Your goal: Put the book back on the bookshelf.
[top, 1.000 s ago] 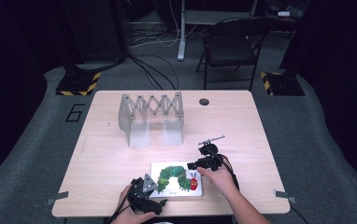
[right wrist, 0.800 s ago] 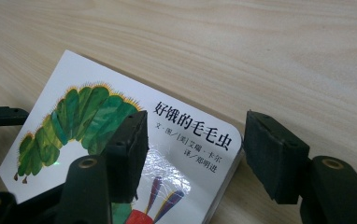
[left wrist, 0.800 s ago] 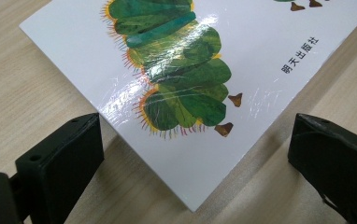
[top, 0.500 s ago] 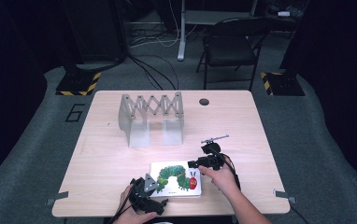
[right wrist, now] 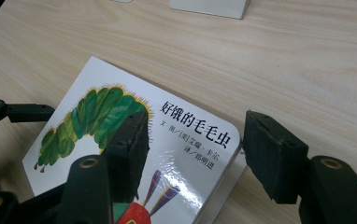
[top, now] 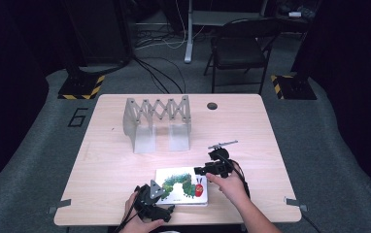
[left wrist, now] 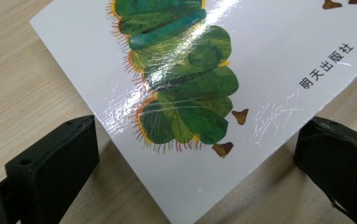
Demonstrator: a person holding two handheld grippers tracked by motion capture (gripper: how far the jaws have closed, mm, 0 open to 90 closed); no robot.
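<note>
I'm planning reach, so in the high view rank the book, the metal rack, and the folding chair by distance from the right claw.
From the right claw:
1. Book, right beside it, near table edge.
2. Rack, mid-table, far left.
3. Chair, on the floor beyond the table.

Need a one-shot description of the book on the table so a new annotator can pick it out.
Start at the light wooden table and go to its near edge, between the left gripper and the right gripper. The picture book lies flat there: glossy white cover, green caterpillar with a red head, Chinese title. The only other sizeable thing is a grey accordion rack farther back.
</note>
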